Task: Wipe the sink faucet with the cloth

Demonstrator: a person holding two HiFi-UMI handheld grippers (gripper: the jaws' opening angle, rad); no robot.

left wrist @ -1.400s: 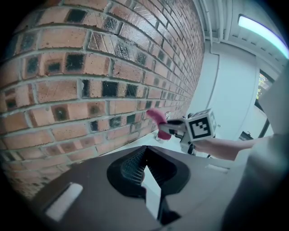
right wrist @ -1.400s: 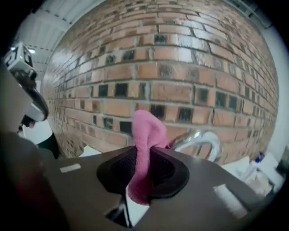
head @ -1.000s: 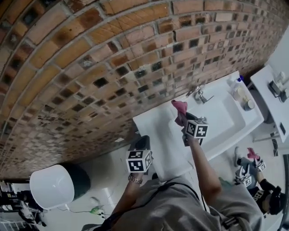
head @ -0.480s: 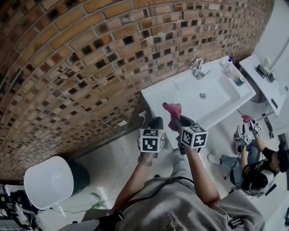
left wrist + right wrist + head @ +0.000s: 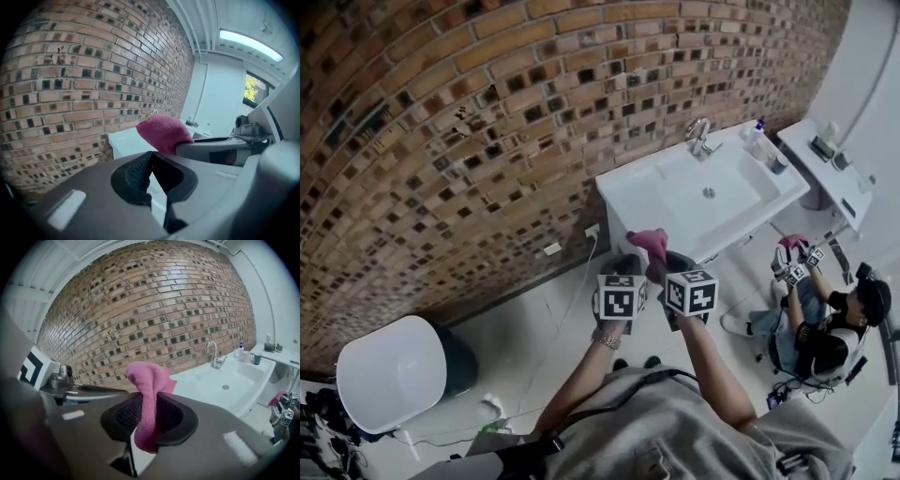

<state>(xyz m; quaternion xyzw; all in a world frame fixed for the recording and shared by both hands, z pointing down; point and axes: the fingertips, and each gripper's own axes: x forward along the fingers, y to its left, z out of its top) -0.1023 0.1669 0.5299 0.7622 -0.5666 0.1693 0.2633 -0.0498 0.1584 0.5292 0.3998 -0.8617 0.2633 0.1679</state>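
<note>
**Pink cloth held in the right claw, away from the sink**

The right claw is closed on a pink cloth. In the right gripper view the cloth goes down between the two jaws. Its top sticks up and flops over, and its bottom end hangs out below.

The left claw sits just beside the right one, on its 9 o'clock side. In the left gripper view its jaws are closed tip to tip with nothing between them. The pink cloth shows just past them, at 1 o'clock.

The white sink is at about 1 o'clock from the claws in the head view. The cloth is near the sink's front corner and does not touch it. The shiny faucet stands at the far edge of the sink, right by the brick wall, and is well apart from the cloth. In the right gripper view the faucet is at 2 o'clock from the cloth. Some bottles stand on the sink's far right corner.

A second white counter with small things on it is at 2 o'clock. At 4 o'clock another person sits low on the floor, holding claws and something pink. A white round thing is at 8 o'clock; it may be a bin, but it is hard to tell.
</note>
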